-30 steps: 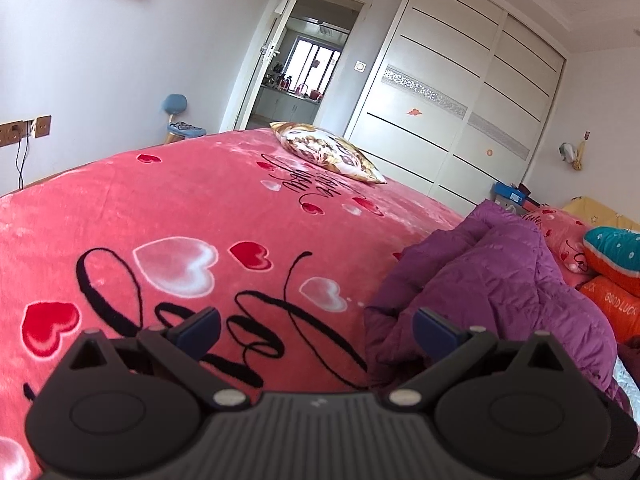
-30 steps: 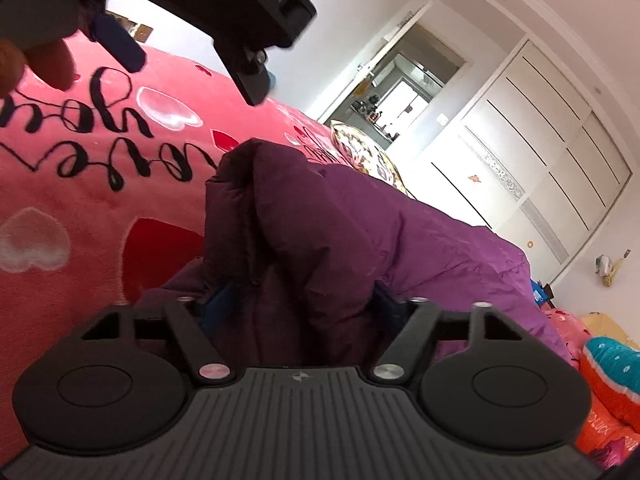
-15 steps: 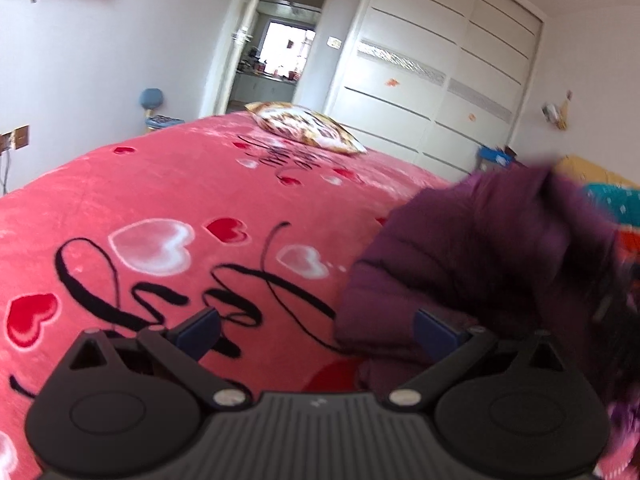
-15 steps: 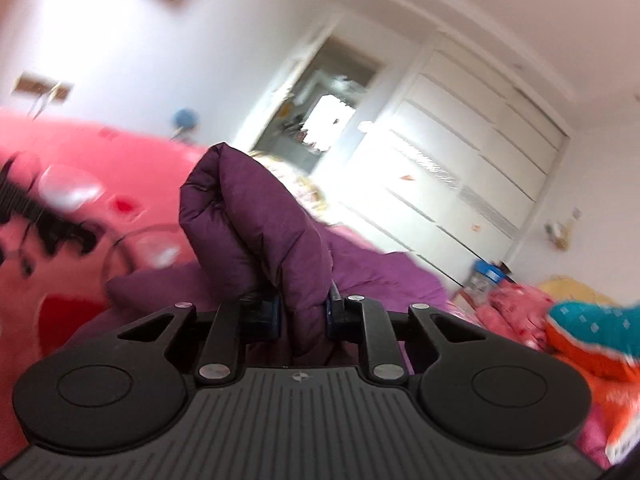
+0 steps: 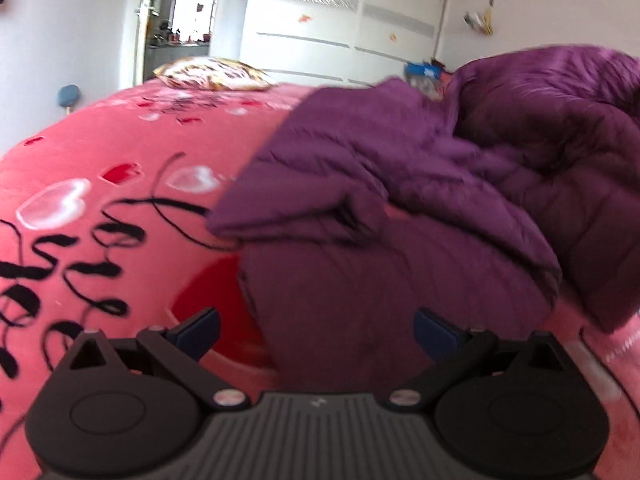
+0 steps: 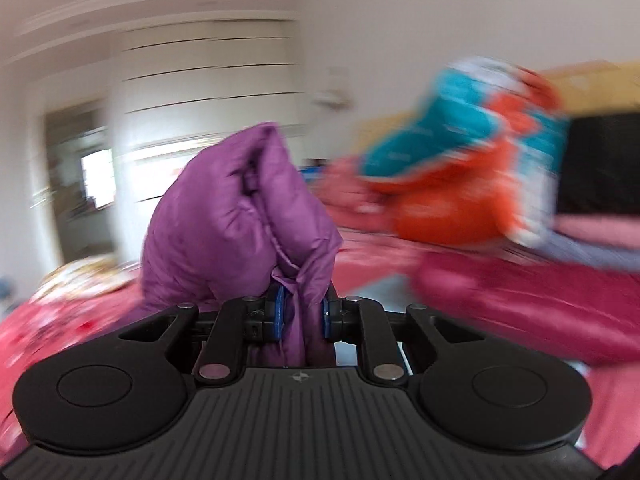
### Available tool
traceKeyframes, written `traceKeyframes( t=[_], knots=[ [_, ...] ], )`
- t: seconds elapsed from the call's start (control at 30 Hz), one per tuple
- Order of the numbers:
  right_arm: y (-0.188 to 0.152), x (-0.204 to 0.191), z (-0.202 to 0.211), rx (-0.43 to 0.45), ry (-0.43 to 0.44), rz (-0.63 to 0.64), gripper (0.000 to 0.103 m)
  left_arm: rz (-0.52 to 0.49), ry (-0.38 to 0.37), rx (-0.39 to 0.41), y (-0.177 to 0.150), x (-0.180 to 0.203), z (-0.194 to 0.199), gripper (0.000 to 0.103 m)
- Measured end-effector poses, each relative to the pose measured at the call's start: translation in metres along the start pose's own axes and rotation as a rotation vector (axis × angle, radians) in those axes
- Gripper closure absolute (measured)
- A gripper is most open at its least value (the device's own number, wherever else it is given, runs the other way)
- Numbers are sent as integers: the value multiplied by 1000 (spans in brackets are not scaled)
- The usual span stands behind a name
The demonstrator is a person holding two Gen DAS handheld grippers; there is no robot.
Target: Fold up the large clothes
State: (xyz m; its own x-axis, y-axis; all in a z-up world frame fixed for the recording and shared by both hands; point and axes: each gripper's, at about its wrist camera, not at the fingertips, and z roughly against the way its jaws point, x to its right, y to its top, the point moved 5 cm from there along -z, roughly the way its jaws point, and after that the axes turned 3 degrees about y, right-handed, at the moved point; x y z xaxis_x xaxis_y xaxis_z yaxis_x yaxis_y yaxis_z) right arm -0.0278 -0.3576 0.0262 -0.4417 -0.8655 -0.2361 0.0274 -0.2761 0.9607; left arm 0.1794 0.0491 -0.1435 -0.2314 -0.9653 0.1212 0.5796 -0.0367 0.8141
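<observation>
Right tongs (image 6: 301, 312): blue pads (image 6: 277, 312) pinched tight on a fold of the purple padded jacket (image 6: 240, 216), which bunches up above them. Right wrist view heavily blurred; teal and orange bedding (image 6: 460, 168) shows off to the right. Left tongs (image 5: 316, 330): spread wide, gripping nothing, low over the bed. Jacket (image 5: 400, 208) lies crumpled on the pink heart-print blanket (image 5: 120, 168), its near part between and just ahead of the left tongs' tips, the bulk heaped toward the right. Patterned pillow (image 5: 212, 74) at the far end of the bed; white wardrobe (image 5: 344, 20) behind.
</observation>
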Motion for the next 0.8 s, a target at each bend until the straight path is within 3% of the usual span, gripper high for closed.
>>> traceKeyframes(
  t=[0.1, 0.23, 0.3, 0.47, 0.6, 0.67, 0.7, 0.73, 0.77, 0.8],
  knots=[
    [-9, 64, -12, -6, -164, -76, 84, -14, -2, -24, -7, 8, -6, 1],
    [-44, 115, -27, -77, -278, -210, 85, -19, 9, -27, -9, 17, -14, 1],
    [-59, 137, -29, -88, -327, -219, 85, -6, 20, -31, -10, 23, -20, 1],
    [-71, 147, -45, -118, -297, -314, 80, 2, 60, -50, -7, 41, -35, 2],
    [-66, 136, -32, -112, -228, -296, 69, 97, 53, -58, 4, 53, -43, 5],
    [-67, 133, -33, -109, -207, -278, 58, 112, 75, -65, 10, 59, -48, 22],
    [-72, 125, -23, -108, -201, -272, 46, 123, 80, -68, 13, 61, -49, 27],
    [-76, 123, -16, -109, -191, -276, 37, 144, 81, -72, 15, 63, -51, 39],
    [-78, 124, -10, -111, -180, -287, 35, 164, 82, -76, 17, 64, -52, 51],
    [-79, 125, -8, -113, -166, -307, 32, 176, 84, -77, 18, 65, -51, 56]
  ],
)
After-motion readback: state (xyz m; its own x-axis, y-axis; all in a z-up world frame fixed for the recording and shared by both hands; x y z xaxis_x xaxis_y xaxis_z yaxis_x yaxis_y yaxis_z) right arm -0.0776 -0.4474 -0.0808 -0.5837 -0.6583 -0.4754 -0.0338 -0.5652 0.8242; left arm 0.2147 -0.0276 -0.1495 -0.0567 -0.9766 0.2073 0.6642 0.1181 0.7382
